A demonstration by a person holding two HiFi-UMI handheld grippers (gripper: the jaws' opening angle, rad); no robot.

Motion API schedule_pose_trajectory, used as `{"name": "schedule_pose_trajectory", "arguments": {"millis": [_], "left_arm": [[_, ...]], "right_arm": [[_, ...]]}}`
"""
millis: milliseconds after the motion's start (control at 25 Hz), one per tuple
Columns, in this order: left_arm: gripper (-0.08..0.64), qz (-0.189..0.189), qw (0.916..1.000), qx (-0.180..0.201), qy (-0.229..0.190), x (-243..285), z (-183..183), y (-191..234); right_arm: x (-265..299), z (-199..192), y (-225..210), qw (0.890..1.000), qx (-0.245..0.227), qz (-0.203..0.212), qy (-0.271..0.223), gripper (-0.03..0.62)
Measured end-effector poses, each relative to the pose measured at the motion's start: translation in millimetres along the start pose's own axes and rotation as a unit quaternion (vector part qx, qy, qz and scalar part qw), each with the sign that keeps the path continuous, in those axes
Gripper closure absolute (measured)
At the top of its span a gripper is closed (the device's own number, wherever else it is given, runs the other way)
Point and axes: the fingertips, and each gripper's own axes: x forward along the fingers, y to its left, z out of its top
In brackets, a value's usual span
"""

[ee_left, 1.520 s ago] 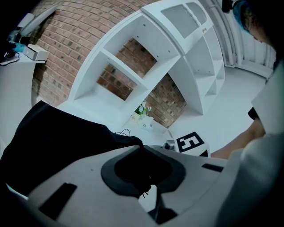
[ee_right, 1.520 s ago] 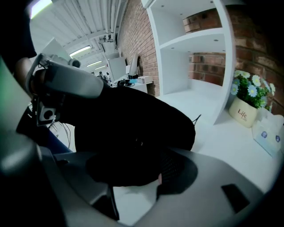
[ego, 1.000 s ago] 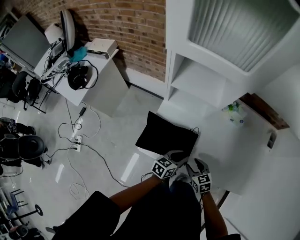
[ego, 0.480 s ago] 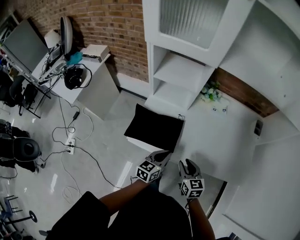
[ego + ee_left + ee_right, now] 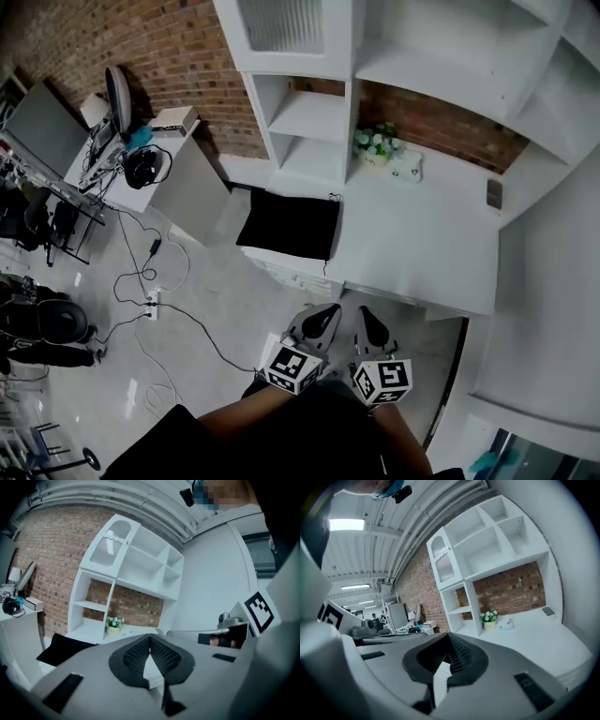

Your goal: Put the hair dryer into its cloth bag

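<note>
Black bag [image 5: 289,223] lies at eleven o'clock from the left gripper [image 5: 324,316] and right gripper [image 5: 364,320], whose jaws have just closed together, empty.

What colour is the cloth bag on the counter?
The cloth bag is plain black; head view.

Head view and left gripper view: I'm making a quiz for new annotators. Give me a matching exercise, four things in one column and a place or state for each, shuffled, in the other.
Things:
1. black cloth bag
2. flower pot
3. headphones
4. left gripper

Places or states:
a. on the side desk at the far left
b. shut, nothing between the jaws
c. on the left end of the white counter
d. at the far back of that counter

Pairs: 1-c; 2-d; 3-a; 4-b.

The left gripper's jaws have just been closing, on nothing.
</note>
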Motion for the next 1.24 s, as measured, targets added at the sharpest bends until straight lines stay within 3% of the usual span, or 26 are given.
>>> {"name": "schedule_pose_trajectory", "arguments": {"millis": [240, 440, 720, 1240], "left_arm": [[0.543, 0.008, 0.9984, 0.044, -0.034, -43.9, 27.8, -54.3], [0.543, -0.002, 0.9968, 0.053, -0.061, -51.4, 41.3, -75.5], [0.543, -0.002, 0.9942, 0.068, -0.083, -60.0, 55.9, -83.9], [0.543, -0.013, 0.9946, 0.074, -0.072, -76.1, 43.5, -88.2]], "right_arm": [[-69.7, 25.0, 30.1, 0.997, -0.044, -0.036, -0.060, 0.575], [-90.4, 33.4, 32.2, 0.995, -0.060, -0.055, -0.062, 0.575], [-98.4, 38.3, 33.9, 0.992, -0.072, -0.072, -0.068, 0.575], [-102.6, 27.2, 53.1, 0.993, -0.080, -0.063, -0.064, 0.575]]}}
